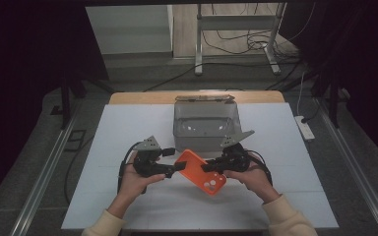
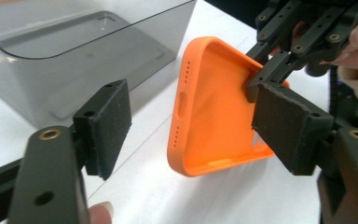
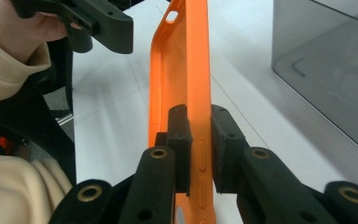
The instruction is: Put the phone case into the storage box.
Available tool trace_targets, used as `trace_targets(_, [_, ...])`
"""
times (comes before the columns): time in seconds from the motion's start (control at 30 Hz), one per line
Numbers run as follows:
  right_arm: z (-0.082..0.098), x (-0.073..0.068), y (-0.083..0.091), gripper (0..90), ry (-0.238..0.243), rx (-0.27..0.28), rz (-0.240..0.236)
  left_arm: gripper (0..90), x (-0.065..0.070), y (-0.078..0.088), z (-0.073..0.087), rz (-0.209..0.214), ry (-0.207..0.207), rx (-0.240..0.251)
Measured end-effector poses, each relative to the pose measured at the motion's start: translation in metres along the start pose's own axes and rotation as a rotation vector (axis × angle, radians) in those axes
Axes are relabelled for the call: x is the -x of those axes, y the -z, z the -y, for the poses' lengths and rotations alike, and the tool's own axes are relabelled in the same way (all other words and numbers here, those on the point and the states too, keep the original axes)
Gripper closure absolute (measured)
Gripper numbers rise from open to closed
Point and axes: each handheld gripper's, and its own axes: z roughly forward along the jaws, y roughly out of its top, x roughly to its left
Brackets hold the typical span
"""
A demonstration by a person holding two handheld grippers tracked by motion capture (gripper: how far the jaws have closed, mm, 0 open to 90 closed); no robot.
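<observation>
**Operator:** I'm holding the right gripper (image 1: 216, 166) clenched on the orange silicone phone case (image 1: 200, 172), its fingers (image 3: 179, 140) pinching one long side wall, one pad inside the case and one outside. The case is hanging in the air over the white tabletop (image 1: 275, 147), just in front of the clear grey plastic bin (image 1: 206, 125).

**Spotter:** And the left gripper (image 1: 174, 164)?

**Operator:** It's released. In the left gripper view its fingers (image 2: 107, 126) are standing wide apart, one on each side of the case's near end, and neither pad is pressing on it. So the case is riding on the right grip alone.

**Spotter:** That's what's worrying me. The wall is soft, and you're gripping it off-centre.

**Operator:** Agreed. I'm judging that the free end could sag or swing, and the wall could fold and slide out from between the pads if I'm tipping the hand too quickly. Then it's dropping onto the tabletop instead of into the bin.

**Spotter:** The bin's front wall is close too.

**Operator:** Yes, if I'm moving forward too low, the case's far corner is likely catching that rim and twisting loose.
</observation>
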Motion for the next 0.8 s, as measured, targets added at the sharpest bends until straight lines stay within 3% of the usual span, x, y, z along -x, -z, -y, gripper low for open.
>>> trace_targets(0.13, [0.0, 0.0, 0.0, 79.4, -0.002, -0.002, 0.013, 24.0, 0.0, 0.0, 0.002, -0.047, -0.013, -0.011])
trace_targets(0.3, [-0.001, -0.003, 0.0, 79.5, 0.009, 0.004, 0.028, 21.1, -0.001, -0.001, 0.006, -0.074, -0.016, -0.03])
trace_targets(0.37, [-0.001, -0.004, 0.0, 79.5, 0.015, 0.004, 0.041, 18.3, -0.001, -0.001, 0.008, -0.116, -0.015, -0.049])
trace_targets(0.47, [-0.001, -0.003, 0.001, 79.5, 0.012, 0.008, 0.056, 15.5, -0.003, 0.0, 0.011, -0.143, -0.006, -0.056])
trace_targets(0.63, [0.0, -0.003, 0.001, 79.6, 0.007, 0.005, 0.069, 11.6, -0.005, 0.003, 0.015, -0.159, 0.003, -0.052])
trace_targets(0.8, [0.0, -0.004, 0.003, 79.5, 0.007, 0.017, 0.085, 11.6, -0.004, 0.008, 0.021, -0.176, -0.013, -0.056])
